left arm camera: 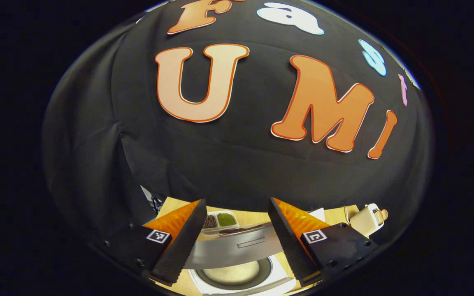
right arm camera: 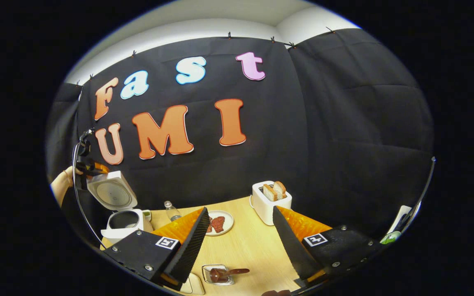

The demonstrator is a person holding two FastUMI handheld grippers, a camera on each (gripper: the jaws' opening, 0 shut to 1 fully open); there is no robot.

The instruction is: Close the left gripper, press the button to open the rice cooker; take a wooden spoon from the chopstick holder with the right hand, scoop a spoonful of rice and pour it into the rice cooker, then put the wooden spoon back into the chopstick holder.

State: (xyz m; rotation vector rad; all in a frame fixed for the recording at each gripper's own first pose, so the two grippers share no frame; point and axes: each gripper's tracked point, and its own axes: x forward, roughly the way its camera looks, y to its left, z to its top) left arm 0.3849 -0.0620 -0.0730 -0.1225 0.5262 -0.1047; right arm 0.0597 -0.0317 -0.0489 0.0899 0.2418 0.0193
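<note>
Table: a light wooden table (right arm camera: 245, 246) carries everything; in the right gripper view it runs from the near edge to the black cloth wall.
Rice cooker: a white rice cooker with a round dark inner pot (right arm camera: 125, 222) stands at the far left of the table in the right gripper view. Its white lid (right arm camera: 110, 193) is raised and tilted back. In the left gripper view the pot opening (left arm camera: 233, 271) lies just below the fingers, with the grey inner side of the lid (left arm camera: 237, 246) behind it.
Toaster: a white toaster with two slices of bread in its slots (right arm camera: 270, 201) stands at the far side of the table, right of the middle.
Plate: a small round white plate with reddish food (right arm camera: 219, 223) lies between the rice cooker and the toaster.
Tray: a white divided tray with dark and green fillings (left arm camera: 219, 221) sits beyond the lid in the left gripper view.
Bottle: a small clear bottle (right arm camera: 172, 211) stands just right of the rice cooker.
Chopstick holder: a small clear square holder (right arm camera: 217, 274) sits at the near edge of the table.
Wooden spoon: a dark brown wooden spoon (right arm camera: 228, 272) lies tilted in this holder, its handle pointing to the right.
Left gripper: the left gripper (left arm camera: 237, 242) is above the open cooker, its fingers spread wide, grasping nothing. In the right gripper view it (right arm camera: 91, 167) shows near the top of the lid, held by a hand (right arm camera: 62, 185).
Right gripper: the right gripper (right arm camera: 241, 242) hangs over the table with its fingers apart and nothing between them; the spoon is just below and apart from them.
</note>
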